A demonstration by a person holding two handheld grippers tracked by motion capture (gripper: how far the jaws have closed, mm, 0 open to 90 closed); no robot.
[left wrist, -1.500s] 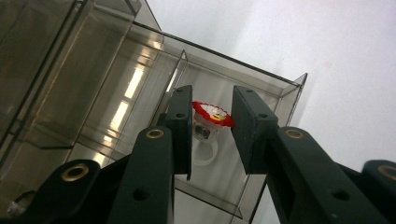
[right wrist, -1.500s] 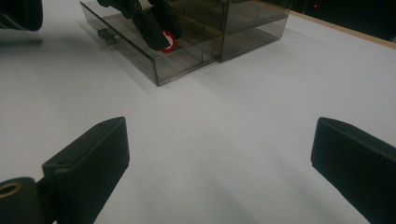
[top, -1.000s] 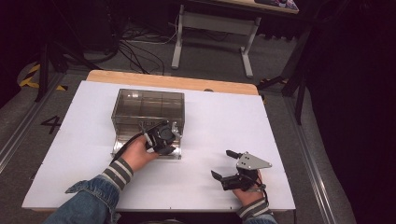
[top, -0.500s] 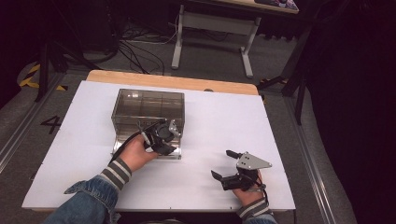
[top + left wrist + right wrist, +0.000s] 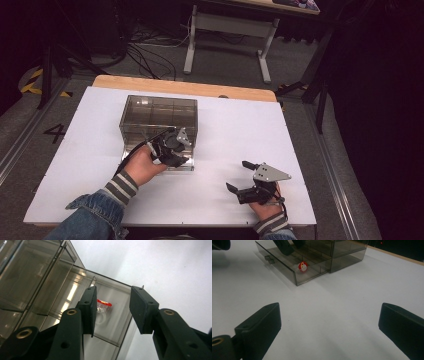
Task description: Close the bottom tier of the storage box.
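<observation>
1 red ring (image 5: 103,304) flat, band toward drawer (image 5: 287,270) front

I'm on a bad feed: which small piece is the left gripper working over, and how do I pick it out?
Start at the smoky clear drawer box on the white table; its bottom drawer is pulled out toward the person. In one of that drawer's compartments lies a small ring, directly below the open left gripper. It is clear plastic with a red and white top, the only coloured thing there.

The left tool (image 5: 175,147) hides the open drawer's (image 5: 187,164) contents from above
</observation>
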